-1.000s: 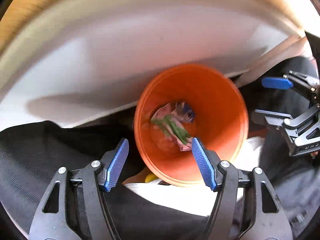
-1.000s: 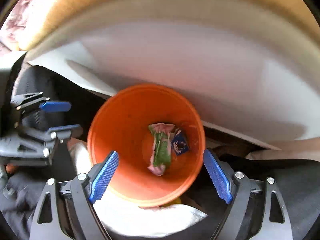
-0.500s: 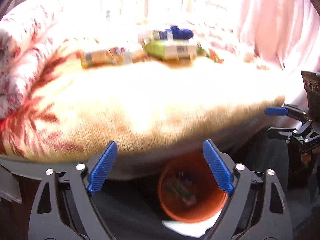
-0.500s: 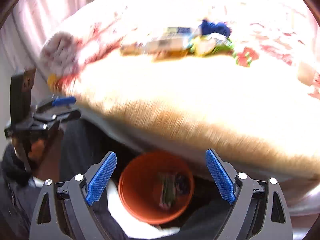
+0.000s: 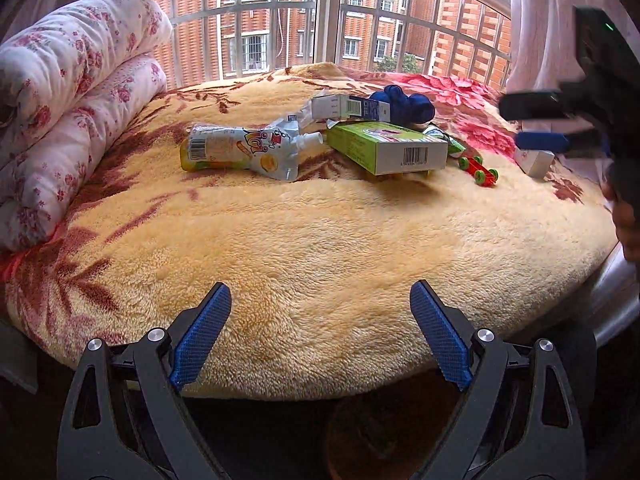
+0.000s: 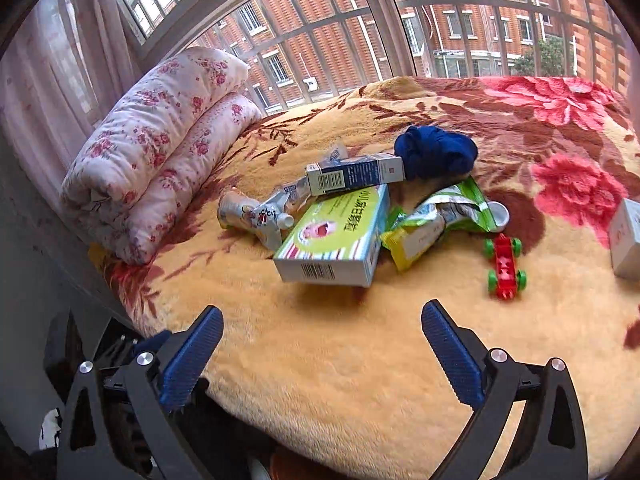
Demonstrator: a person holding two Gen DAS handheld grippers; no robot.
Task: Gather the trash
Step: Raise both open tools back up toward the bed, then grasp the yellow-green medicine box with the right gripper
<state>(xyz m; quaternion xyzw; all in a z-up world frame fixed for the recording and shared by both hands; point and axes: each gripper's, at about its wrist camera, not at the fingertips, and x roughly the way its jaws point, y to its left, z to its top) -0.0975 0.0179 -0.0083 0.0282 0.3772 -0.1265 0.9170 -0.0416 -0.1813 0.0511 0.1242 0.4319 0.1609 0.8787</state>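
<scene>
Trash lies in a heap on the yellow fleece blanket (image 5: 320, 240): a squashed drink pouch (image 5: 240, 150), a green box (image 5: 388, 146) and a blue-white carton (image 5: 350, 107). In the right wrist view the pouch (image 6: 256, 216), green box (image 6: 334, 240), carton (image 6: 354, 174) and green-yellow wrappers (image 6: 436, 216) show. My left gripper (image 5: 320, 336) is open and empty near the bed's front edge. My right gripper (image 6: 320, 356) is open and empty, short of the green box; it also shows at the left wrist view's right edge (image 5: 560, 124). The orange bin (image 5: 384, 436) sits dimly below the bed edge.
A folded floral quilt (image 5: 68, 112) lies at the left. A blue cloth ball (image 6: 438, 152), a red-green toy car (image 6: 505, 266) and a small white box (image 6: 626, 240) also lie on the bed. A barred window (image 5: 328, 12) is behind.
Both grippers have risen from over the orange bin, which holds a wrapper, to look across the bed. Both stay open and empty.
</scene>
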